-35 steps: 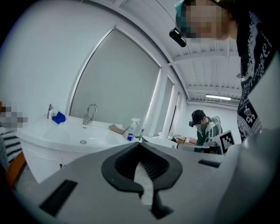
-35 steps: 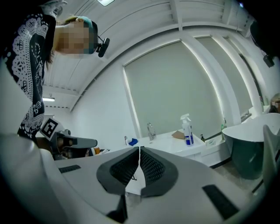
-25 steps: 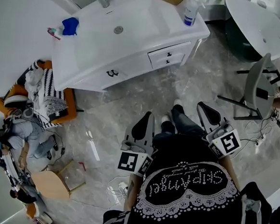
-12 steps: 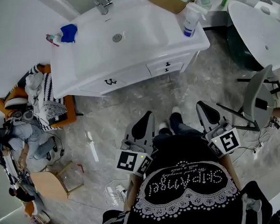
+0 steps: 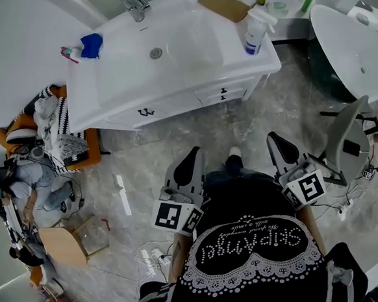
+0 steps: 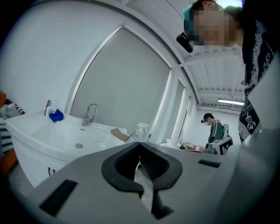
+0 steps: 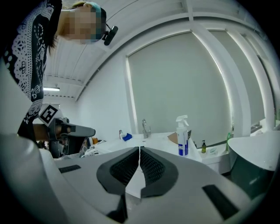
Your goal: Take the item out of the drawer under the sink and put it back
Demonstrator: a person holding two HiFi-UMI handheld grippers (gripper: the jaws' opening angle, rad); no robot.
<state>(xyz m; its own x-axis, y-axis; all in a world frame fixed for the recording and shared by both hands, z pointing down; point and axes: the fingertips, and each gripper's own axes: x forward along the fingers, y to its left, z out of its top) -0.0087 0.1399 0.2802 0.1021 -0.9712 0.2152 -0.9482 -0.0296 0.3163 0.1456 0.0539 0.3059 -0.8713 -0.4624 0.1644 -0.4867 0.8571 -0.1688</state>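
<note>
Left gripper (image 5: 192, 155): jaws together with nothing between them, held in front of the person and aimed toward the vanity.
Right gripper (image 5: 275, 142): jaws likewise closed and empty, level with the left one, well apart from it.
Floor (image 5: 177, 139): a stretch of bare marble lies between both grippers and the cabinet; neither touches anything.
Vanity (image 5: 173, 101): white, with its sink (image 5: 191, 43) set in the top.
Drawers (image 5: 227, 91): two small fronts with dark knobs, stacked under the counter's right end, both shut.
Item: not in sight; presumably inside one of those shut drawers.
Counter: spray bottle (image 5: 254, 30) at the front right corner, cardboard piece (image 5: 223, 3) at the back right, blue cloth (image 5: 91, 45) at the left end.
Step in hand: the approach, as I judge it; no drawer has been opened.
Next move: close in on the drawers, part one gripper's jaws and take a knob to pull.
Hard to make out: which drawer holds the item, what the item is, and the knobs' shape, too small to read; the gripper views show only the counter top, not the drawer fronts.
</note>
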